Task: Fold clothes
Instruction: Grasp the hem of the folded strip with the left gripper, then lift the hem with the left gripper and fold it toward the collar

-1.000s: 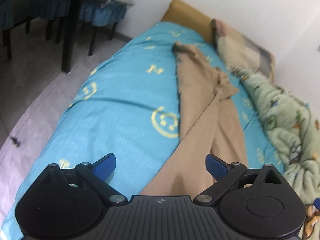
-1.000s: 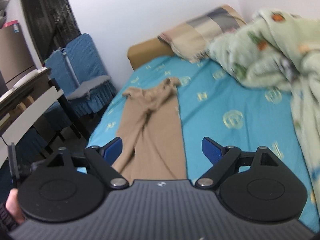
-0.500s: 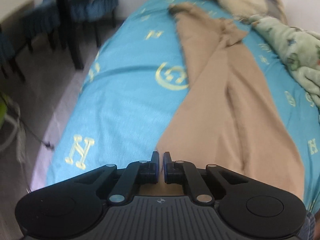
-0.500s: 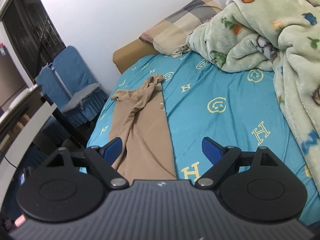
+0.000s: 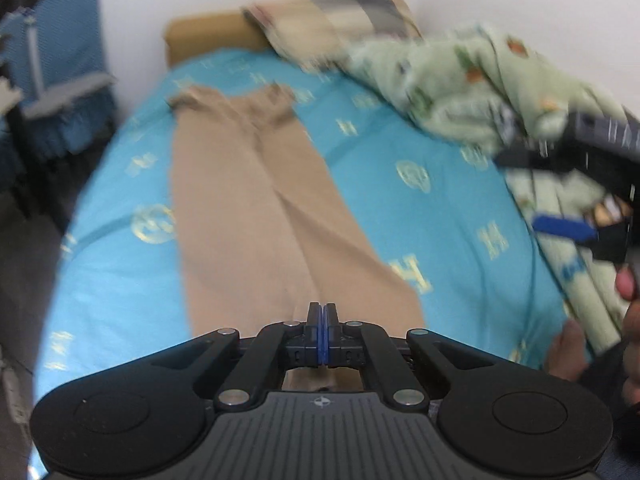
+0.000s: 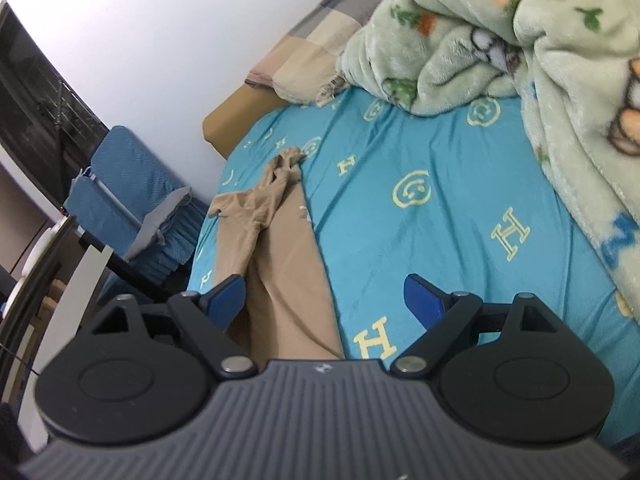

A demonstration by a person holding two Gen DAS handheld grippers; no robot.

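Note:
A pair of tan trousers (image 5: 256, 208) lies stretched along the blue bedsheet (image 5: 400, 200), waistband at the far end. It also shows in the right wrist view (image 6: 280, 256). My left gripper (image 5: 323, 320) is shut, its pads pressed together over the near end of the trousers; whether cloth is pinched between them is hidden. My right gripper (image 6: 324, 300) is open and empty above the near end of the trousers and the sheet; it also appears at the right edge of the left wrist view (image 5: 568, 228).
A green fleece blanket (image 6: 520, 40) is heaped on the bed's right side. A checked pillow (image 6: 320, 44) lies at the headboard. Blue-covered chairs (image 6: 132, 208) and a table edge (image 6: 80, 280) stand left of the bed.
My left gripper closed from open and swung right, now centred on the trousers' near end. My right gripper stayed open and tilted, moving lower over the bed.

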